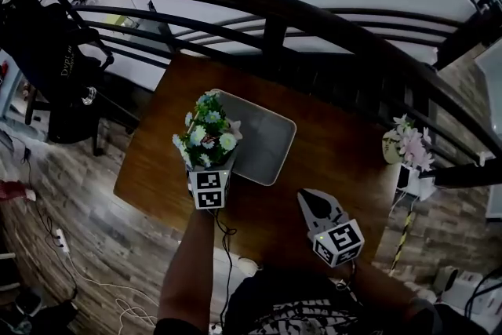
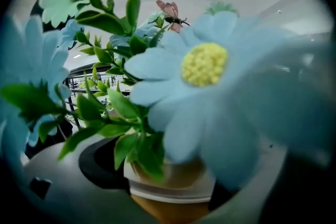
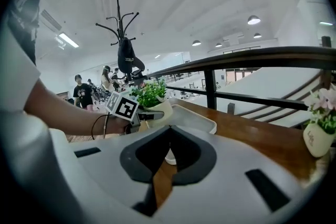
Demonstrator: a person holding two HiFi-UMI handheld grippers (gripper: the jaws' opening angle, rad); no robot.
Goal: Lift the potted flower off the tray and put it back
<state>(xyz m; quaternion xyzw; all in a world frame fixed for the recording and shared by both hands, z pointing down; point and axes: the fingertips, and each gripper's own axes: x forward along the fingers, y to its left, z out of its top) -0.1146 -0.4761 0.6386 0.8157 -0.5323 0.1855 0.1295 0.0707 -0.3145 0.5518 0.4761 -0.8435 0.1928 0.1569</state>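
The left hand-held gripper (image 1: 209, 173) is clamped on the potted flower (image 1: 208, 137), with its jaws pressed against either side of the pale pot (image 2: 173, 178). Blue and white blooms and green leaves fill that gripper's view, and a small pink butterfly (image 2: 170, 12) sits among them. From the head view the flower is over the left edge of the grey tray (image 1: 268, 139), which lies on the brown desk (image 1: 333, 161). From the right gripper view the pot is at about the height of the tray's rim, but I cannot tell whether its base touches anything. The right hand-held gripper (image 1: 309, 203) hangs over the near right part of the desk, well apart from the tray, with its jaw tips together and nothing between them. A second flower pot (image 1: 408, 147) stands at the desk's right edge, beside the dark railing (image 1: 274, 20).
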